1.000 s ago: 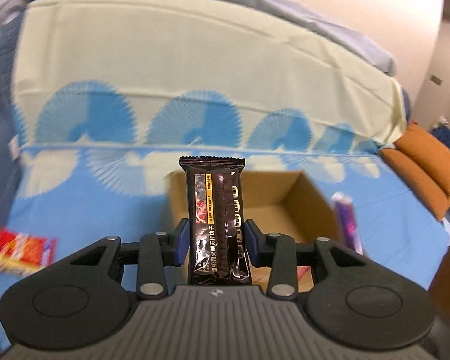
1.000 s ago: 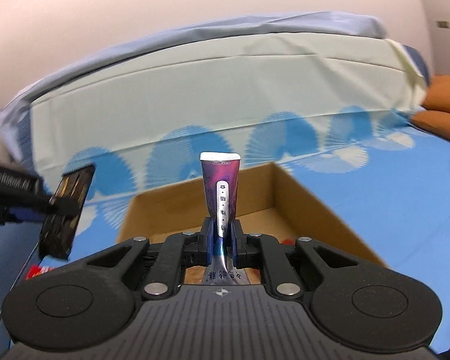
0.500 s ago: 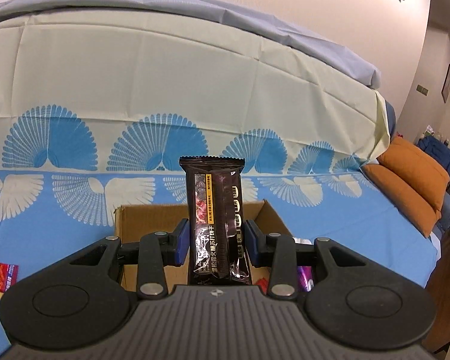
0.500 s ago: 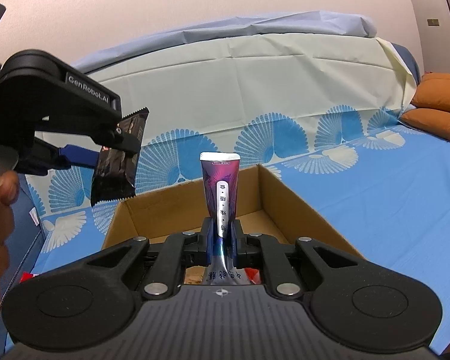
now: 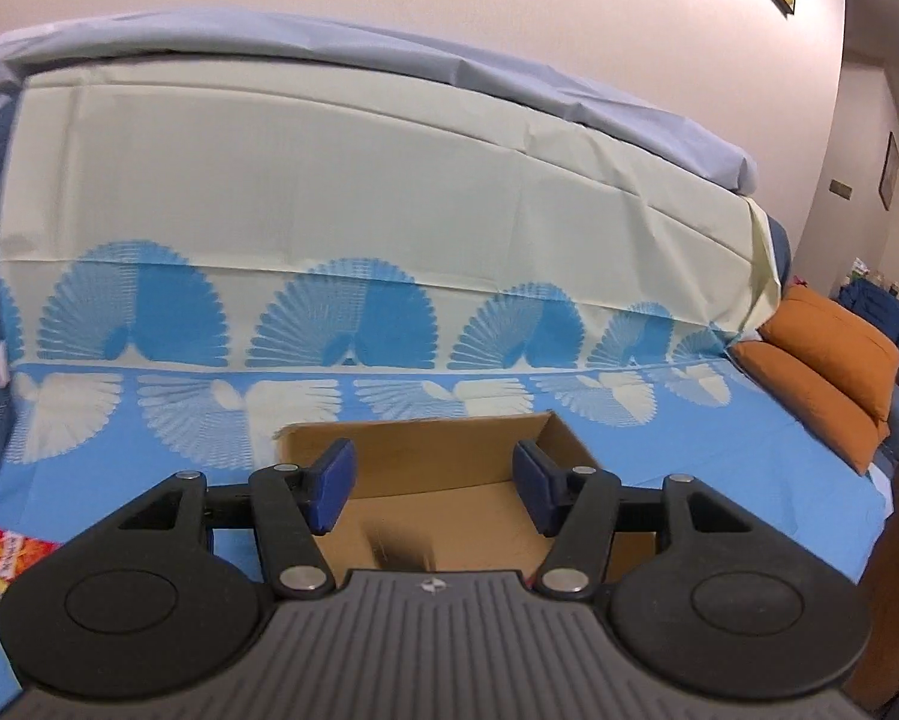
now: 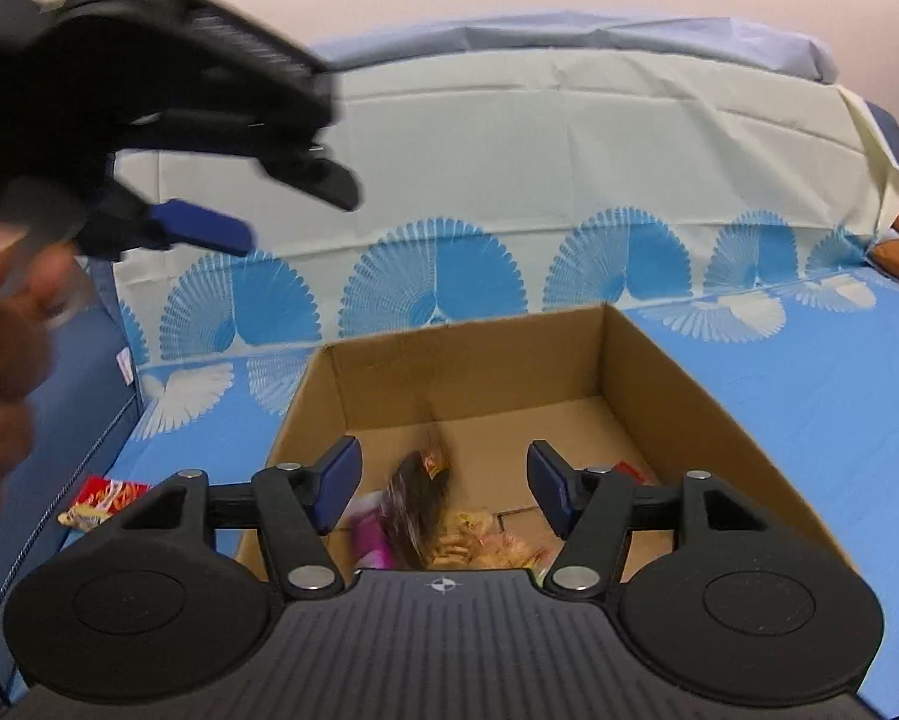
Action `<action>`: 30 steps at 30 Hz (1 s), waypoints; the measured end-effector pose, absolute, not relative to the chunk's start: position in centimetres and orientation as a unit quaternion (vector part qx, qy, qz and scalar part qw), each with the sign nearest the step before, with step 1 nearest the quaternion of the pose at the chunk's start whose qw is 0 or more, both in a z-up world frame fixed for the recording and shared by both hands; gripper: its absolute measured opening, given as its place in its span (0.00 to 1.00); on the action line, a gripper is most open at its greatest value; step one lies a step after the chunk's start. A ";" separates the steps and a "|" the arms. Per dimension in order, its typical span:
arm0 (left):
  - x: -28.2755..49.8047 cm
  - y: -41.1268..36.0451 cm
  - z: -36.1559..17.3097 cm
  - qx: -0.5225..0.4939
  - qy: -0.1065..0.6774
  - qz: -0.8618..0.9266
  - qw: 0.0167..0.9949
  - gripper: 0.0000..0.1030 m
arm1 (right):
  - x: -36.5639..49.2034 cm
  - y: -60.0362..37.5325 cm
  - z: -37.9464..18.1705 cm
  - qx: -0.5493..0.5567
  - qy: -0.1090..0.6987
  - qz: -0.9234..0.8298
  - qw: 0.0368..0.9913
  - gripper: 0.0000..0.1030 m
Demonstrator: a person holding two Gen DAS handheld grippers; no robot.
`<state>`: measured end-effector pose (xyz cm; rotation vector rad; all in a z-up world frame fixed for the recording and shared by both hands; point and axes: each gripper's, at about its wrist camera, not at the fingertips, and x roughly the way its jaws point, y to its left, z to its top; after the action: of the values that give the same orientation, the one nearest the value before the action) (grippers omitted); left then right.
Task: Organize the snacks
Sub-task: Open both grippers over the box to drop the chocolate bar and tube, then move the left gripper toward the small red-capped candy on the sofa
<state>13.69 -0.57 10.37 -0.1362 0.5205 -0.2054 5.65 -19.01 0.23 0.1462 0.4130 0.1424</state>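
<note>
Both the left gripper (image 5: 430,492) and the right gripper (image 6: 443,489) were opening with nothing between them, above the cardboard box (image 6: 677,372) where a blurred, seemingly dark snack bar (image 6: 419,504) lay among other snacks.

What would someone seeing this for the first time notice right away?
The open cardboard box on the blue fan-patterned sheet, with snack packets blurred in its bottom. Both grippers hang over it, jaws opening with nothing between them: right gripper, left gripper. A red snack packet lies outside, left of the box.
</note>
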 end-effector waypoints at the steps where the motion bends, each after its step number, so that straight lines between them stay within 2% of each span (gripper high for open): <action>1: 12.9 0.3 10.0 -0.070 0.256 -0.098 0.959 0.58 | 5.7 -19.0 0.1 0.073 0.210 0.070 0.972 0.61; 2: 12.0 1.3 9.6 -0.074 0.257 -0.093 0.959 0.53 | 5.7 -19.0 0.0 0.072 0.214 0.070 0.972 0.61; 3: 11.1 2.5 9.1 -0.080 0.260 -0.088 0.958 0.42 | 5.7 -18.8 -0.1 0.070 0.215 0.069 0.972 0.61; 9: 6.8 10.6 5.3 -0.091 0.301 -0.034 0.949 0.18 | 5.3 -17.7 -0.1 0.042 0.208 0.074 0.974 0.61; 13: 3.8 15.4 2.4 -0.037 0.315 -0.013 0.948 0.17 | 4.9 -17.0 0.1 0.033 0.202 0.090 0.975 0.58; 14: 3.1 16.5 1.7 -0.019 0.319 -0.009 0.948 0.17 | 4.7 -16.7 0.1 0.030 0.199 0.096 0.975 0.55; 17: 1.4 19.9 -0.6 -0.003 0.327 0.004 0.945 0.17 | 4.2 -16.0 0.0 0.019 0.195 0.115 0.974 0.37; 19: 0.5 21.8 -2.2 -0.022 0.336 0.017 0.941 0.17 | 4.0 -15.4 -0.1 0.012 0.195 0.129 0.972 0.33; 20: 0.3 23.2 -2.4 -0.062 0.339 0.019 0.938 0.17 | 3.9 -15.1 -0.2 0.008 0.195 0.134 0.972 0.31; 23: 0.5 24.9 -2.5 -0.113 0.342 0.027 0.932 0.17 | 3.4 -14.2 -0.3 -0.003 0.190 0.150 0.970 0.30; 30: 2.7 23.0 -2.9 -0.083 0.372 -0.023 0.924 0.17 | 2.5 -11.6 -0.4 -0.037 0.181 0.193 0.964 0.30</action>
<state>2.67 22.99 -2.92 -0.1696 0.7626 -0.0478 2.47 -11.58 -0.42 -0.0750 0.3672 0.3912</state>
